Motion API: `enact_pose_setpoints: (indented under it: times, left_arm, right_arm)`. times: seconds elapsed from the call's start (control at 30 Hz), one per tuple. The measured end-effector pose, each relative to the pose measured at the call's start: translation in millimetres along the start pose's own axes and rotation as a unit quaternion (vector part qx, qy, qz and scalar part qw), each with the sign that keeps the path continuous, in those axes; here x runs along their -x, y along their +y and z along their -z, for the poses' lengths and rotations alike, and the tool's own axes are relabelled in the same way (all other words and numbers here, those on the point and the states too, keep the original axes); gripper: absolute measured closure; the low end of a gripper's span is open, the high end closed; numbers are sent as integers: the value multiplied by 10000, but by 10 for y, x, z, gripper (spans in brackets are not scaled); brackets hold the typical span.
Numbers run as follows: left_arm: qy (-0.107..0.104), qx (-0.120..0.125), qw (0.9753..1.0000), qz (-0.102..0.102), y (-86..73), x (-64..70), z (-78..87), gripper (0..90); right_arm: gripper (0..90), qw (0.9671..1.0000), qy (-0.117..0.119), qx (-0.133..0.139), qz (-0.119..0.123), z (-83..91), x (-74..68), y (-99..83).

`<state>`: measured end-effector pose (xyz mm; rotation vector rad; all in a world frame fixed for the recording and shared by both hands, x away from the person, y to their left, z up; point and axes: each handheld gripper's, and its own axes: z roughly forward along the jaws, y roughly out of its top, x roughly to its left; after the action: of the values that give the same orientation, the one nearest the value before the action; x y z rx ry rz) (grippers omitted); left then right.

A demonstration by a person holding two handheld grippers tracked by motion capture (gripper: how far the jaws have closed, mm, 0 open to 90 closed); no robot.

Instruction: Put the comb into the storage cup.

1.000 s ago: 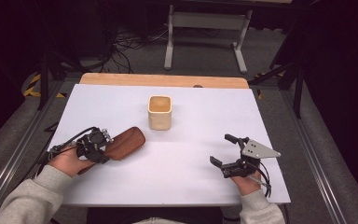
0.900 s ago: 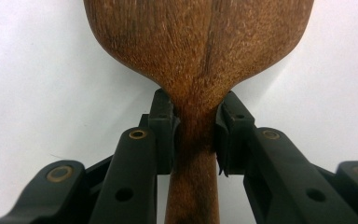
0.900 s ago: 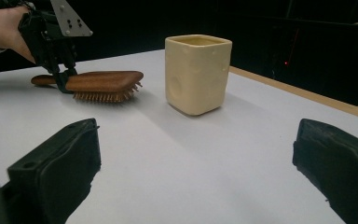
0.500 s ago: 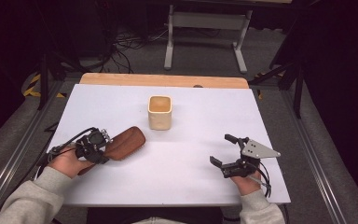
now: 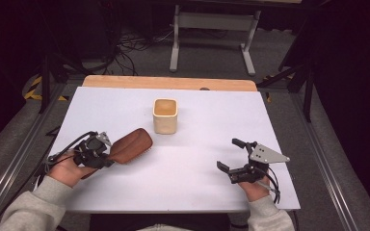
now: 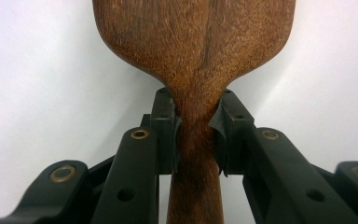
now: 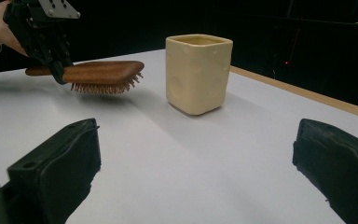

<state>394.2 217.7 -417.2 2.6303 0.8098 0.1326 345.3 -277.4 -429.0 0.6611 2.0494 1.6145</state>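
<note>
A brown wooden hairbrush (image 5: 132, 144) lies bristles down at the left of the white table (image 5: 192, 192). My left gripper (image 5: 106, 153) is shut on its handle, where the handle narrows below the head. In the left gripper view both jaws press the brush's neck (image 6: 193, 140), and the left gripper (image 6: 196, 119) points along the brush. A cream square cup (image 5: 165, 115) stands upright at the table's middle, just right of the brush head. My right gripper (image 5: 227, 154) rests at the front right, open and holding nothing. From the right gripper view, the cup (image 7: 198, 72) and brush (image 7: 100, 71) are ahead.
A wooden strip (image 5: 168, 83) runs along the table's far edge. Beyond it stand a grey metal frame (image 5: 212, 21) and floor cables. White tabletop stretches between the two grippers and to the right of the cup.
</note>
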Motion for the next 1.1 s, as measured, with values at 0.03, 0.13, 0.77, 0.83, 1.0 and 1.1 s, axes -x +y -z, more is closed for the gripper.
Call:
enact_pose_setpoints:
  times: [0.03, 0.13, 0.77, 0.83, 1.0, 1.1]
  left_arm:
    - [-11, 50, 10000, -23, -2, 0, 16, 731]
    - [4, 291, 9996, -13, -15, 37, 94, 731]
    - [-32, 1761, 9844, -5, -64, 260, 392, 730]
    - [-33, 1897, 9818, -1, -61, 288, 405, 730]
    - [25, 2313, 9729, -31, -53, 362, 418, 730]
    - [-12, 2519, 9677, -83, -21, 414, 410, 729]
  right_arm:
    - [13, 10000, -5, -4, 0, 1, 1, 0]
    - [13, 10000, -2, -3, -6, -2, 1, 0]
    - [15, 10000, 45, -32, 34, -31, -28, 18]
    - [17, 10000, 63, -24, 43, -36, -33, 23]
    - [23, 9999, 100, -12, 49, -48, -46, 36]
    - [23, 9999, 137, -15, 45, -62, -65, 51]
